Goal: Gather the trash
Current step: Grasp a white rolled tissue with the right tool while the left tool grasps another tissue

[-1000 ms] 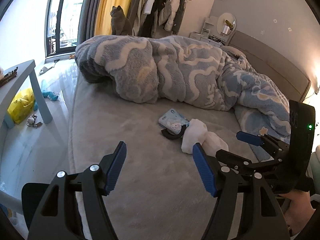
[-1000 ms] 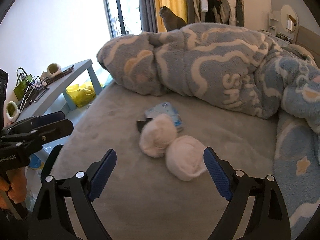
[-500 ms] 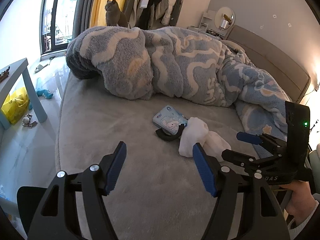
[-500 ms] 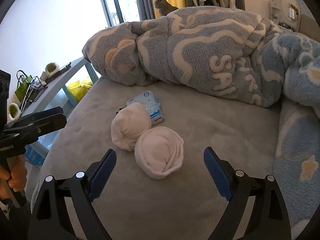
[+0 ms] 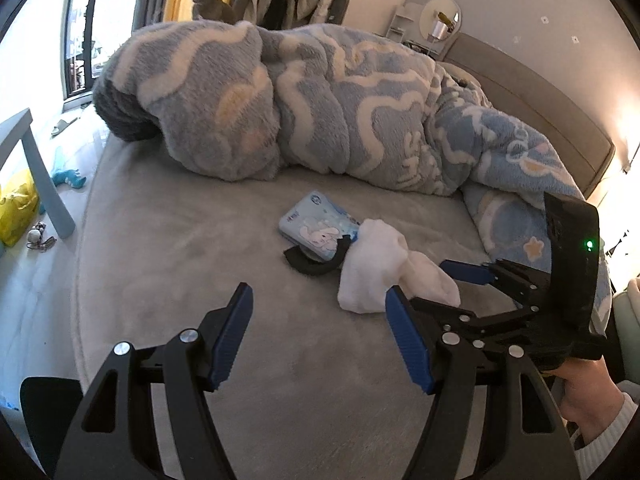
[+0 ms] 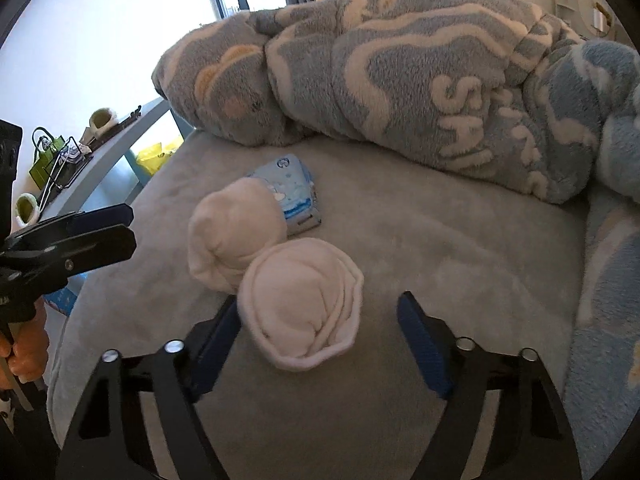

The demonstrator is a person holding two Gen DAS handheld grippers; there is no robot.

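Two white rolled cloth wads lie together on the grey bed. The near wad sits between the fingers of my right gripper, whose jaws are closing; the left pad is at its edge and the right pad stands clear of it. The far wad leans on a blue tissue packet. In the left wrist view the wads, the packet and a black curved band lie just ahead of my left gripper, open and empty. The right gripper reaches in from the right.
A bulky blue-and-white fleece blanket fills the far side of the bed, with a grey cat behind it. A pale blue table with small items stands left of the bed, a yellow bag beneath it. The left gripper shows at the left edge.
Both grippers have come down and closer to the wads. The right jaws have narrowed around the near wad. The left jaws are as wide as before.
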